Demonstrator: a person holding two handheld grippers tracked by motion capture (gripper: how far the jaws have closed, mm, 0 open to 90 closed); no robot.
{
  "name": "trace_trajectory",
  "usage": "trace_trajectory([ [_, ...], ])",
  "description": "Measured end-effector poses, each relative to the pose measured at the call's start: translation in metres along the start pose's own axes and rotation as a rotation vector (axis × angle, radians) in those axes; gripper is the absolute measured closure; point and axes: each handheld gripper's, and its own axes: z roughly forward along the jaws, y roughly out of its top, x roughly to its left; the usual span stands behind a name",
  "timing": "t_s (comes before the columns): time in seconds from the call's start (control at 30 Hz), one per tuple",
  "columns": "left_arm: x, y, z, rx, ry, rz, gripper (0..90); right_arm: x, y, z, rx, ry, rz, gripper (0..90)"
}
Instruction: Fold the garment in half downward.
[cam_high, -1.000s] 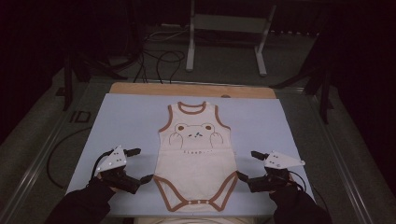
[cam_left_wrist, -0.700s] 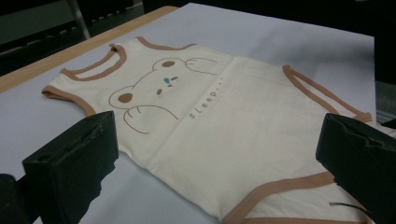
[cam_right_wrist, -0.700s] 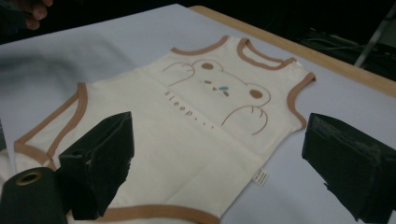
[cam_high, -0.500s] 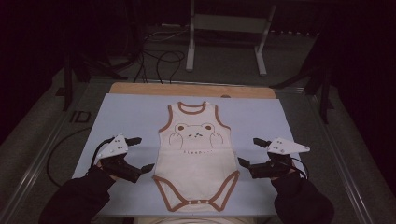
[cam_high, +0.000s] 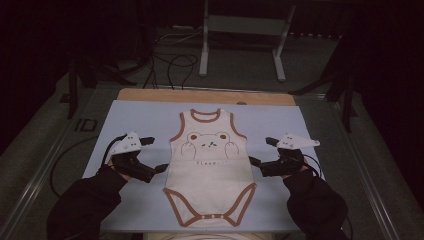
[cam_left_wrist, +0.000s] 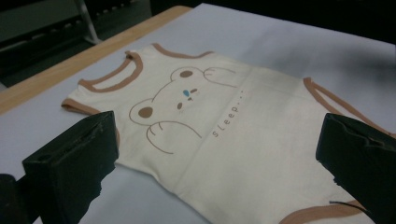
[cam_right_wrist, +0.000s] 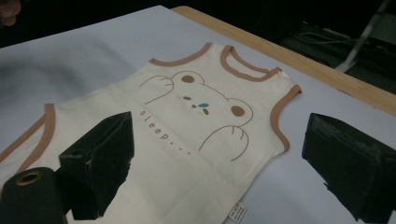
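- Nearest, the person's dark sleeves (cam_high: 82, 200) come in from the near edge of the desk (cam_high: 140, 120), one on each side of the garment.
- The left claw (cam_high: 155, 156) sits at the left of the baby bodysuit (cam_high: 210, 165), near its left side seam; its jaws stand wide apart and hold nothing.
- The right claw (cam_high: 263, 151) sits at the right of the bodysuit, near its right side seam; its jaws are likewise wide apart with nothing between them.
- The bodysuit lies flat, front up, in the middle of the pale blue cover, snap end near and neck far.
- It is cream with brown trim at the neck, armholes and leg openings.
- In the left gripper view the print (cam_left_wrist: 184, 100) is a bear's face with two raised paws and a small blue mark at the nose.
- Below the bear the word "sleep..." (cam_right_wrist: 166, 134) is readable in brown lower-case letters.
- A small white label (cam_right_wrist: 238, 212) sticks out of the side seam in the right gripper view; its writing is too small to read.
- Farther off, a bare wooden strip (cam_high: 205, 96) of the desk shows beyond the blue cover.
- Beyond it stand cables (cam_high: 175, 65) on the floor and a pale metal stand (cam_high: 242, 30).
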Motion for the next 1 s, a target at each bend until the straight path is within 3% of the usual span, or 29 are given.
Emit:
trace_trajectory([
  [0.37, 0.008, -0.008, 0.018, 0.046, 0.016, -0.030, 0.0, -0.017, -0.005, 0.027, 0.045, -0.013, 0.025, 9.0],
  [0.5, 0.014, -0.012, 0.028, 0.069, 0.034, -0.060, 0.0, -0.023, -0.012, 0.035, 0.068, -0.009, 0.045, 9.0],
  [0.7, 0.017, -0.018, 0.045, 0.098, 0.019, -0.077, 0.0, -0.030, -0.024, 0.045, 0.102, -0.018, 0.065, 9.0],
  [0.93, 0.022, -0.027, 0.065, 0.161, 0.019, -0.095, 0.0, -0.036, -0.034, 0.058, 0.144, -0.017, 0.078, 9.0],
  [1.0, 0.022, -0.029, 0.071, 0.191, 0.041, -0.088, 0.0, -0.036, -0.037, 0.063, 0.155, -0.008, 0.079, 9.0],
])
